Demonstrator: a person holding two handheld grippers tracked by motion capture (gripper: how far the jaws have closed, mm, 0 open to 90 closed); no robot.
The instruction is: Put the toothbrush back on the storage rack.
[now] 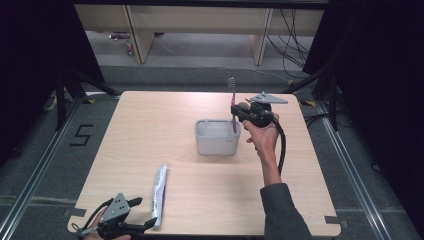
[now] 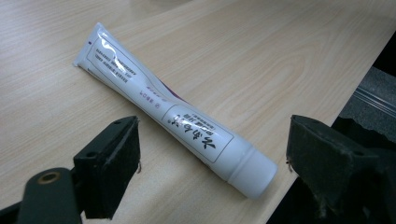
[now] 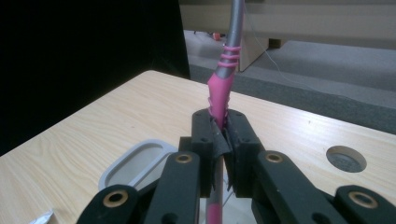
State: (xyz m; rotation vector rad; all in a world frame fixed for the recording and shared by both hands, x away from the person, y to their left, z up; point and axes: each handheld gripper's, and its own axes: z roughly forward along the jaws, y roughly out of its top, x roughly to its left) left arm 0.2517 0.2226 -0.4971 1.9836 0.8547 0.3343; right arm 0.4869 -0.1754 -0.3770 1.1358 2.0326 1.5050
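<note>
A pink and grey toothbrush (image 1: pixel 233 105) stands upright, bristles up, with my right gripper (image 1: pixel 240 111) shut on its handle. Its lower end hangs over the right part of a grey holder box (image 1: pixel 217 137) at the table's middle. In the right gripper view the pink handle (image 3: pixel 218 95) is pinched between the pads, with the holder's rim (image 3: pixel 135 158) below on the left. A white toothpaste tube (image 1: pixel 160 196) lies near the front left edge. My left gripper (image 1: pixel 142 212) stands open just beside it. In the left gripper view the tube (image 2: pixel 173 112) lies between and beyond the spread jaws, untouched.
The wooden table (image 1: pixel 150 125) has bare room around the holder. A round hole (image 3: pixel 346 158) sits in the tabletop in the right gripper view. Table legs and cables (image 1: pixel 292 40) lie on the floor beyond the far edge.
</note>
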